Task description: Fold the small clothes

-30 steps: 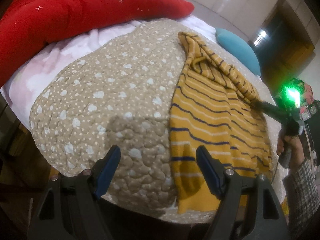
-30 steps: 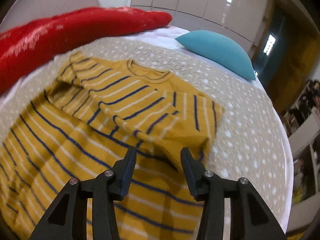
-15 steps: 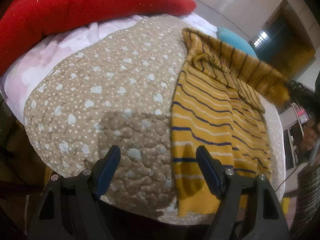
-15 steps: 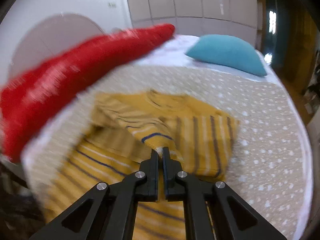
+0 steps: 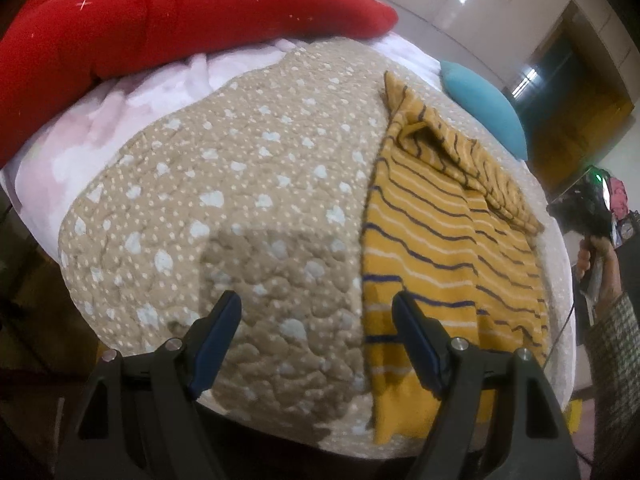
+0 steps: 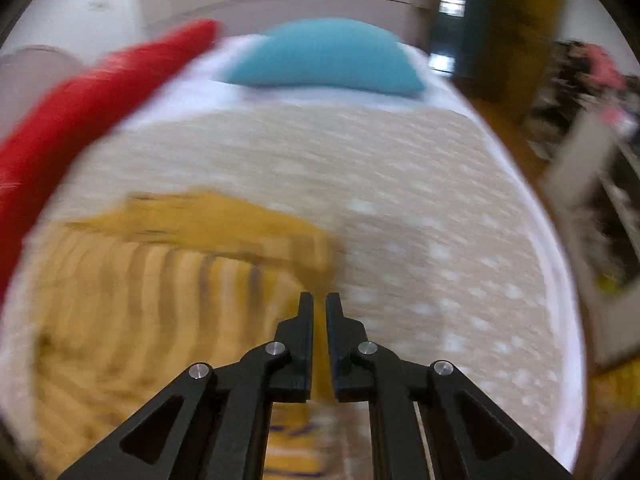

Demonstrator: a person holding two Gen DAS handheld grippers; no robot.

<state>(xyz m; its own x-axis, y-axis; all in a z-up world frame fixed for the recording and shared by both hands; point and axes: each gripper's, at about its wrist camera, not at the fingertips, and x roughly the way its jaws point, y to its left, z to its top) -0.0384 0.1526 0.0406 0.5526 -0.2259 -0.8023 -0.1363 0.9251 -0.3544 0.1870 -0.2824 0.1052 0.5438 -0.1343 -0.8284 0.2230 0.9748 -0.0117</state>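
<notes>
Bed [image 5: 280, 420] taking up nearly the whole view, covered by a tan dotted quilt [image 5: 240, 200], with a red duvet [image 5: 160, 20] heaped along the far left and a teal pillow [image 5: 484, 108] at the far end. Yellow striped top [image 5: 448, 264] lying flat on the right half of the quilt, hem hanging a little over the near edge, one sleeve folded across the body near the collar end.

Left gripper [image 5: 316, 332] hovering low at the near edge of the bed, fingers [image 5: 216, 332] spread wide apart, holding nothing, right finger just over the hem corner of the top. Right gripper [image 6: 319, 312] seen from its own camera with fingers [image 6: 304, 344] nearly together, a strip of yellow showing in the narrow gap, though too blurry to say for sure whether cloth is pinched there or just lying behind. From the left camera, looks pulled off to the right side of the bed, apart from the fabric, so honestly can't tell.

Probably mid sleeve-fold, side panel next. For a clean fold: grab the long right edge at both ends, hem corner with the left, shoulder with the right, lift just enough to clear the quilt, carry over evenly, lay down flat. Bumpy quilt likely to drag on knit, so no sliding. Worth keeping the folded sleeve from flopping back out.
</notes>
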